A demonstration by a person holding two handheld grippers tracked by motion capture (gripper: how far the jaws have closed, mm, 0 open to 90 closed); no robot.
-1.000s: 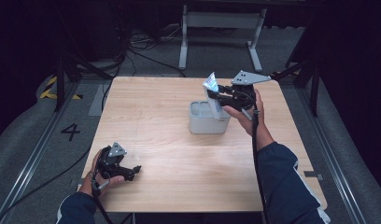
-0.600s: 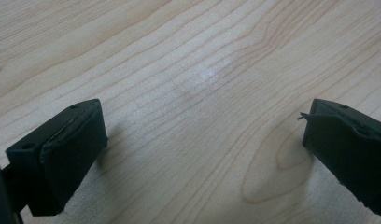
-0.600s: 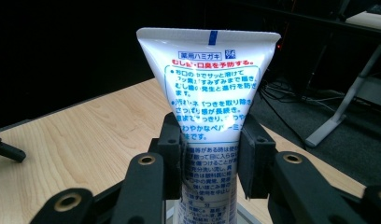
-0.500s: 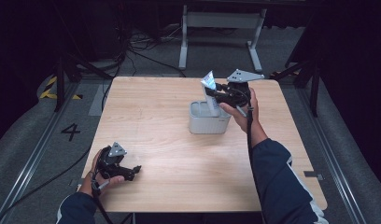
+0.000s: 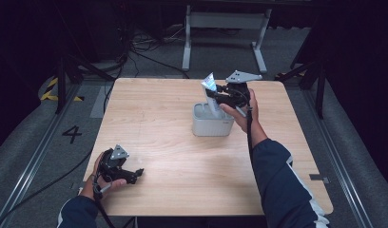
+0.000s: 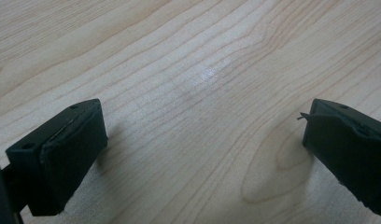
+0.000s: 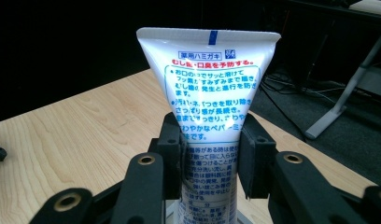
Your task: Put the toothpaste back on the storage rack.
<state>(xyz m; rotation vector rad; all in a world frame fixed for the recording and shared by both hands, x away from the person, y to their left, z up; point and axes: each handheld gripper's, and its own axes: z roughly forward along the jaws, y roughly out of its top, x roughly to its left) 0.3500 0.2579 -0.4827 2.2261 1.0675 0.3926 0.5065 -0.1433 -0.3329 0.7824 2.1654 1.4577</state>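
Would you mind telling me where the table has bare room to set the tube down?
Most of the table is bare: the wide stretch left of the grey container, and the near middle between the left gripper and the person's right sleeve. It is crowded around the container, where the right gripper holds the tube.

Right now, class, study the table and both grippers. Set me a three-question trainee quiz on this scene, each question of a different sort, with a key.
1. True or false: the left gripper holds the tube.
2. Choose one: the grey box sits (a) at the table's near left corner, (b) under the right gripper, (c) on the floor.
3. Fill in: the tube's crimped flat end points ____.

Key: 1 false, its jaws stand open over bare wood. 2 b. 3 up.
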